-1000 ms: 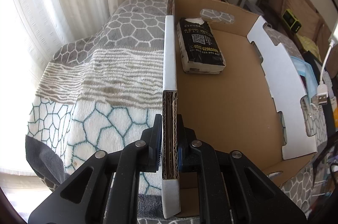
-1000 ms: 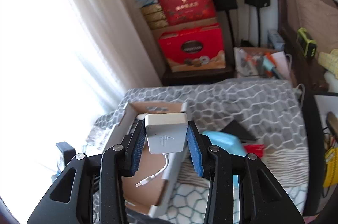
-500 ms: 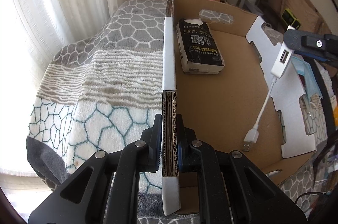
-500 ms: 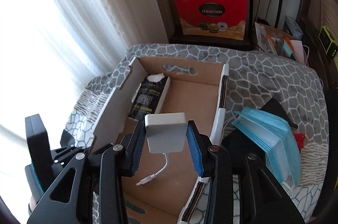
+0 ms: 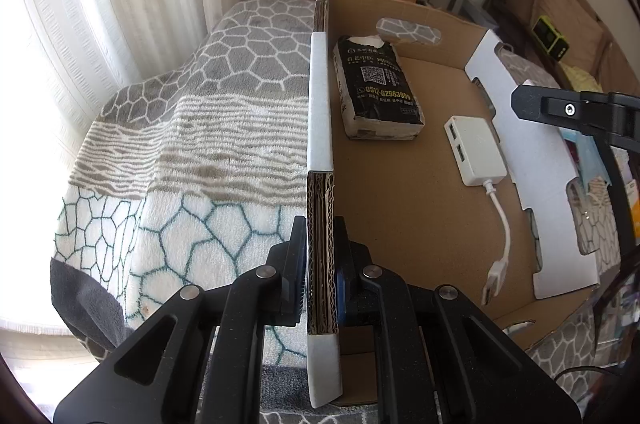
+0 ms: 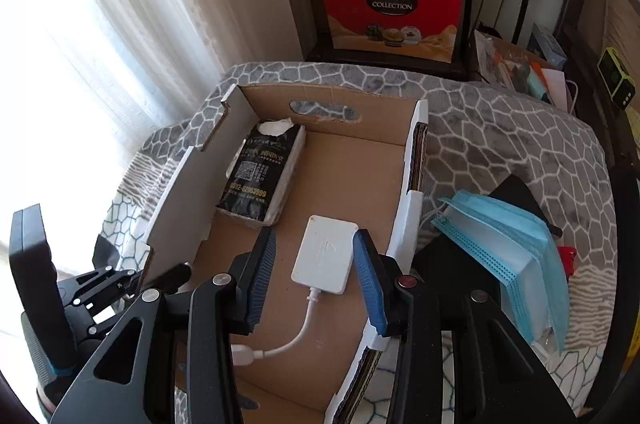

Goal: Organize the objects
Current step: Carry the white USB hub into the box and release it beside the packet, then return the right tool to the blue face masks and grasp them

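A cardboard box (image 5: 404,224) stands open on a patterned blanket. My left gripper (image 5: 320,224) is shut on the box's left wall. On the box floor lies a white USB hub (image 5: 476,151) with its short cable trailing toward me. In the right wrist view my right gripper (image 6: 315,234) hangs open above the hub (image 6: 326,258); there are gaps between its blue pads (image 6: 370,276) and the hub. A black tissue pack (image 6: 260,175) lies at the far left of the box floor. One right gripper finger (image 5: 560,109) shows over the box's right wall.
Blue face masks (image 6: 504,252) lie on a black object (image 6: 516,191) on the blanket (image 6: 500,135) right of the box. A red gift box (image 6: 392,7) and speakers stand behind the bed. Curtains (image 5: 120,3) hang to the left.
The right gripper came down over the box. The hub it held between its pads half a second ago now lies on the box floor. The left gripper has not moved.
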